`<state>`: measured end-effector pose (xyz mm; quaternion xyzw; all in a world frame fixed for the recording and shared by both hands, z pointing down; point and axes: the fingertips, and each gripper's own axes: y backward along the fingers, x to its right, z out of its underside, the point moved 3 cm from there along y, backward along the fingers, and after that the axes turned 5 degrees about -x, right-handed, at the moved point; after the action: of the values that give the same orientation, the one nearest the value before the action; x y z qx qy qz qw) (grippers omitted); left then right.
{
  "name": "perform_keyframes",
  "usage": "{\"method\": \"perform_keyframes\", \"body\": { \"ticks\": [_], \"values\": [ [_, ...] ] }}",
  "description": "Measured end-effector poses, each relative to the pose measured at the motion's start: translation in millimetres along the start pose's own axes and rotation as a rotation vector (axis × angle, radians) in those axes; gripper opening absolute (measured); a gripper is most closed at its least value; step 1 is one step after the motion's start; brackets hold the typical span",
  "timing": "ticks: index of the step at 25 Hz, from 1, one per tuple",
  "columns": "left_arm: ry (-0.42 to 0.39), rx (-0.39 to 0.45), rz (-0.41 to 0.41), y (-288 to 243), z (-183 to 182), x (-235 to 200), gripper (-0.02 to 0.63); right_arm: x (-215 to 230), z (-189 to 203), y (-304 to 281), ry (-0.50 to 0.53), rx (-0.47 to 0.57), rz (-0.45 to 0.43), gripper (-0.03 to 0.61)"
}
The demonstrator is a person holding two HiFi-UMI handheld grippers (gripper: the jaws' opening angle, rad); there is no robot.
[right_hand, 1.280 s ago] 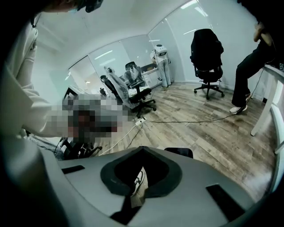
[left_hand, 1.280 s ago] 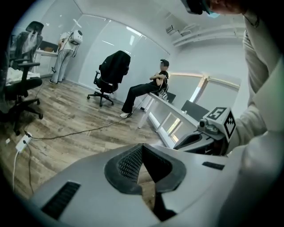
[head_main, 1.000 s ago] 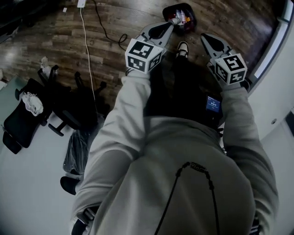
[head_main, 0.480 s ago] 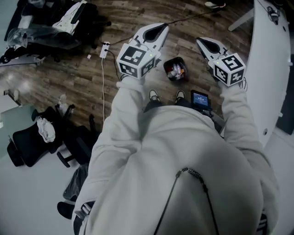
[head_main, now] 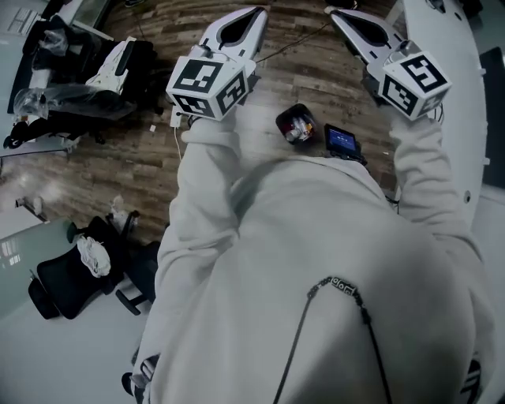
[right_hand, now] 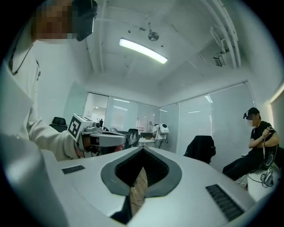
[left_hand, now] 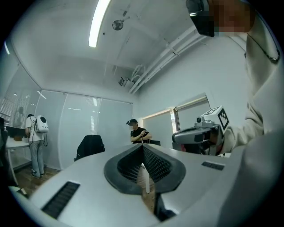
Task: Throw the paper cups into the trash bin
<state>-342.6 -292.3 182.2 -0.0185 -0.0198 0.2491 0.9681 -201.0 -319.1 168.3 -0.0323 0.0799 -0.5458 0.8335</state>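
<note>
Two tools, the left tool [head_main: 254, 16] and right tool [head_main: 341, 16], are shut tight and empty. They are held up past the trash bin [head_main: 296, 125], maybe since no cup needs carrying.

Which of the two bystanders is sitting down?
The person in the black shirt and cap, seated at the right gripper view's right edge; the other person, wearing a white backpack, stands.

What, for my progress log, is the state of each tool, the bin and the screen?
Left tool: shut, nothing between the jaws.
Right tool: shut, nothing between the jaws.
Trash bin: upright on the floor, open-topped, rubbish inside.
Screen: lit.
</note>
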Motion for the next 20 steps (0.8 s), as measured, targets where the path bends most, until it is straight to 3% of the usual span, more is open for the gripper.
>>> {"method": "perform_keyframes", "body": {
  "ticks": [4, 11, 20],
  "values": [
    [-0.034, -0.007, 0.030, -3, -2, 13, -0.004, -12, -1, 7, 0.005, 0.002, -0.009, 0.018],
    [-0.008, -0.001, 0.031, 1, 0, 13, -0.004, -25, 1, 6, 0.018, -0.017, -0.026, 0.018],
    [-0.037, -0.026, 0.049, -7, 6, 23, -0.005, -23, 9, 11, 0.016, -0.024, -0.031, 0.018]
  ]
}}
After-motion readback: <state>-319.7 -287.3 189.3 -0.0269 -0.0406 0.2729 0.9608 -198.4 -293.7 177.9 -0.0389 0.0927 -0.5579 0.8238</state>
